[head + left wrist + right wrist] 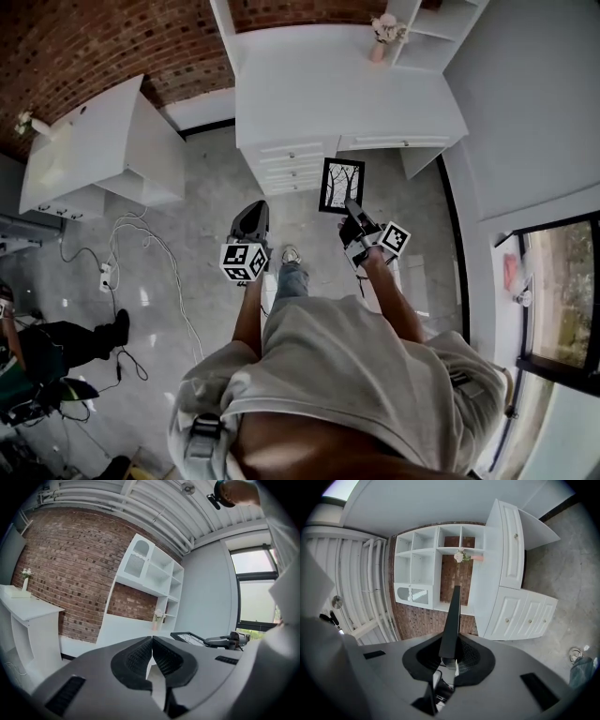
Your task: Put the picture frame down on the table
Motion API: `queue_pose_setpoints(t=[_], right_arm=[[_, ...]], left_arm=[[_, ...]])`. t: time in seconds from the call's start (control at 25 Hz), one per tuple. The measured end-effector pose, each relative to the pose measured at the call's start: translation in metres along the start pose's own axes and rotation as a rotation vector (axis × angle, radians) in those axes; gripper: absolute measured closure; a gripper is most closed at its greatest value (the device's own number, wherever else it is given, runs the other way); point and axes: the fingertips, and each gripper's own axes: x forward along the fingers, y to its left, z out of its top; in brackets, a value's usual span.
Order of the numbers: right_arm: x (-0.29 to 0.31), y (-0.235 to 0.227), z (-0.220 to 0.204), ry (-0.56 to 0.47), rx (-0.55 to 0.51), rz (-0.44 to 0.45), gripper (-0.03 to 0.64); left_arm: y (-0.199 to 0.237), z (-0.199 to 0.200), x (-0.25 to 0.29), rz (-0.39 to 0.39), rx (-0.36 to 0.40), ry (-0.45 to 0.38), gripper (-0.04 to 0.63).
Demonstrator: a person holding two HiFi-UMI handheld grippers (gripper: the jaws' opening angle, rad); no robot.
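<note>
A black picture frame point(341, 185) with a tree drawing hangs in the air in front of the white desk point(319, 89), above the floor. My right gripper point(350, 215) is shut on its lower right edge. In the right gripper view the frame point(452, 620) shows edge-on, clamped between the pads. In the left gripper view the frame point(190, 638) lies flat at the right, held by the other gripper. My left gripper point(252, 218) is shut with nothing in it, left of the frame; its pads point(152, 656) touch.
A pink vase with flowers point(383, 35) stands at the desk's back right, under white shelves point(431, 559). Drawers point(292, 165) face me. A second white desk point(94, 141) stands at the left. Cables point(122, 267) lie on the grey floor. A seated person's shoe point(118, 328) is at the left.
</note>
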Motion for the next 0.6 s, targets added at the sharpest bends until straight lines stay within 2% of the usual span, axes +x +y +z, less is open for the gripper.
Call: queue_pose_setpoints(t=[0.6], right_arm=[[0.146,0.004,0.032,-0.041,-0.025,-0.013,0.555]], left_arm=[[0.115,0.059,0.097,-0.042,-0.004,-0.018,0.578]])
